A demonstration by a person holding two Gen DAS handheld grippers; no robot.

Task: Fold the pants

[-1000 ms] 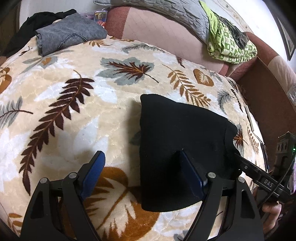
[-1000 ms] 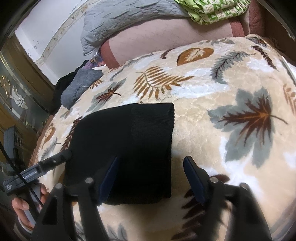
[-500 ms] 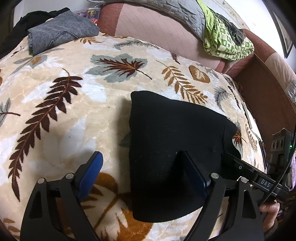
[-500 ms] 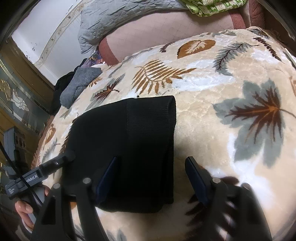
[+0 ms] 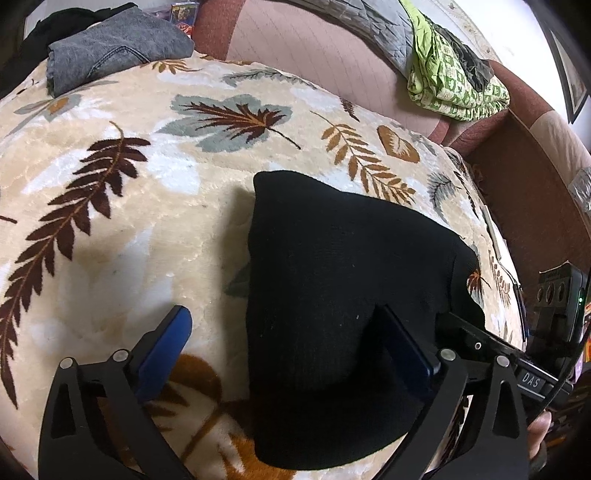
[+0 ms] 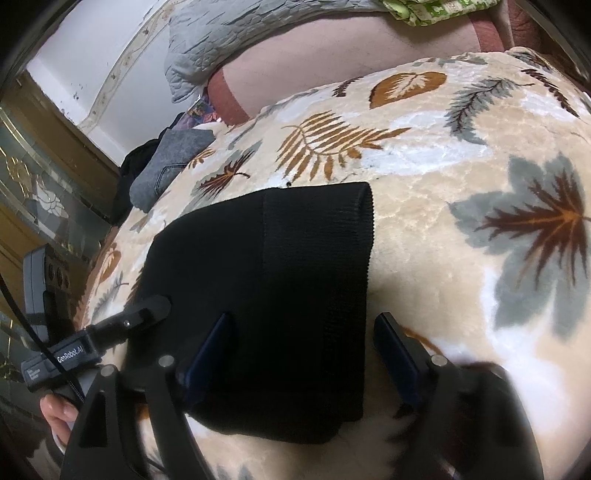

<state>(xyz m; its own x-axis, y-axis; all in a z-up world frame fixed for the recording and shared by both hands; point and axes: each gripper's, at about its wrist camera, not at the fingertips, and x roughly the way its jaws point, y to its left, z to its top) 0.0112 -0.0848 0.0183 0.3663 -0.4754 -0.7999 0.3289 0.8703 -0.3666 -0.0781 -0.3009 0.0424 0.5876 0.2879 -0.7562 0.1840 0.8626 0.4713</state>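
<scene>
The black pants (image 5: 332, 288) lie folded into a compact block on the leaf-patterned blanket (image 5: 110, 184); they also show in the right wrist view (image 6: 280, 280), ribbed waistband on the right. My left gripper (image 5: 284, 343) is open and empty, straddling the block's left edge just above it. My right gripper (image 6: 303, 343) is open and empty, straddling the block's right edge. Each gripper shows in the other's view, the right one (image 5: 480, 343) at the block's right corner and the left one (image 6: 140, 314) at its left side.
Folded grey jeans (image 5: 114, 48) and dark clothes lie at the bed's far left. A grey quilt (image 5: 369, 22) and a green patterned cloth (image 5: 454, 85) sit on the pink headboard cushion. A wooden bed frame (image 5: 535, 206) runs along the right.
Both grippers have drawn slightly closer and lower over the folded pants. The pants have not moved and the jaws stay open.
</scene>
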